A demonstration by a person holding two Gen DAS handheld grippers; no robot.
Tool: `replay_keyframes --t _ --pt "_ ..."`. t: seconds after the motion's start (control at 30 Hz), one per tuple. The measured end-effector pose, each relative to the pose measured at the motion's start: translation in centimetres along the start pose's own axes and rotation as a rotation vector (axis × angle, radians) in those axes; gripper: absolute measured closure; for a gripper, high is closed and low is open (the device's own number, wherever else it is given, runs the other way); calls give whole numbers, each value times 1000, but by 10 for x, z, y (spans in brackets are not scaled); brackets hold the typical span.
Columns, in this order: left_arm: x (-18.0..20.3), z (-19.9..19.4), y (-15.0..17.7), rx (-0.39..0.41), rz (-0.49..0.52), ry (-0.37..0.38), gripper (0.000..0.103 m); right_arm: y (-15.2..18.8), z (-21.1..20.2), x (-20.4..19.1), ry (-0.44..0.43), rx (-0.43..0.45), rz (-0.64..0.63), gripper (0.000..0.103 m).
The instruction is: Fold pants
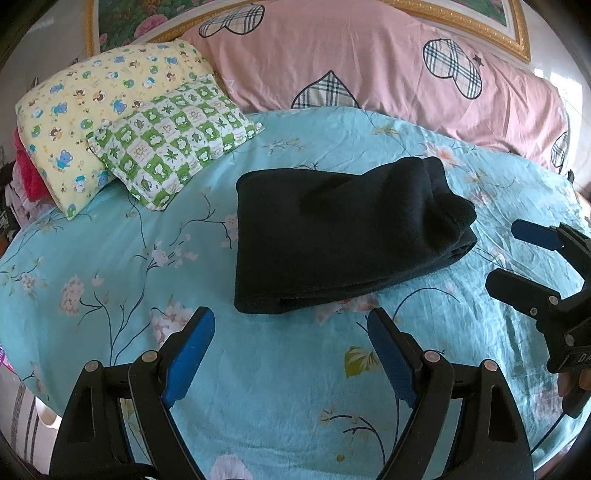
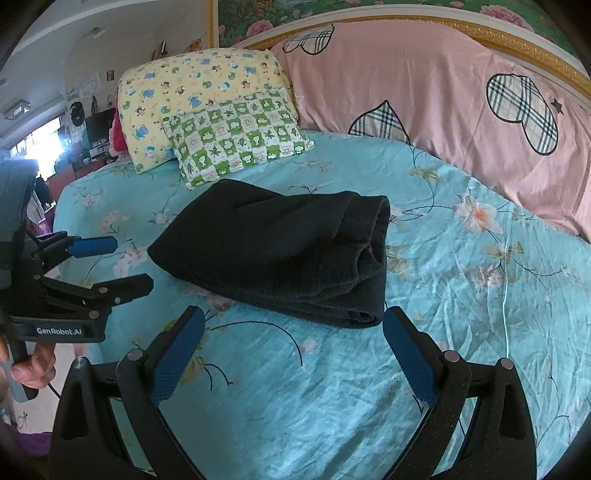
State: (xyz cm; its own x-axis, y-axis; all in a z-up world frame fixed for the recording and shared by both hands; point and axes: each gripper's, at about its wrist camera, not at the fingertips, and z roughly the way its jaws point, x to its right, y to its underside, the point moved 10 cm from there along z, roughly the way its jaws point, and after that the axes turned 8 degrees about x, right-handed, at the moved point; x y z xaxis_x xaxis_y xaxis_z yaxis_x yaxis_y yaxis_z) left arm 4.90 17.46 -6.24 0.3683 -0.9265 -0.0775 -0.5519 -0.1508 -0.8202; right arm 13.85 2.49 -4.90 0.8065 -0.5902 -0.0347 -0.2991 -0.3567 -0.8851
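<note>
Black pants (image 1: 343, 236) lie folded into a thick rectangular bundle on the turquoise floral bedsheet (image 1: 110, 266); they also show in the right wrist view (image 2: 280, 251). My left gripper (image 1: 291, 325) is open and empty, a little short of the bundle's near edge. It also appears at the left of the right wrist view (image 2: 131, 264). My right gripper (image 2: 293, 325) is open and empty, just short of the bundle's near right corner. It appears at the right edge of the left wrist view (image 1: 502, 254).
A yellow cartoon-print pillow (image 1: 74, 110) and a green checked pillow (image 1: 173, 140) lie at the far left. A long pink pillow with plaid hearts (image 1: 369, 62) runs along the gold-trimmed headboard (image 1: 480, 22). The bed's left edge drops to the floor (image 2: 37, 417).
</note>
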Motion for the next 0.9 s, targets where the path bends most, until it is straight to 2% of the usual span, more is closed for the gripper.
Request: replay_keyframes --t 0.9 --pt "-5 3 -13 7 -23 -18 18 -18 6 -1 -15 17 2 6"
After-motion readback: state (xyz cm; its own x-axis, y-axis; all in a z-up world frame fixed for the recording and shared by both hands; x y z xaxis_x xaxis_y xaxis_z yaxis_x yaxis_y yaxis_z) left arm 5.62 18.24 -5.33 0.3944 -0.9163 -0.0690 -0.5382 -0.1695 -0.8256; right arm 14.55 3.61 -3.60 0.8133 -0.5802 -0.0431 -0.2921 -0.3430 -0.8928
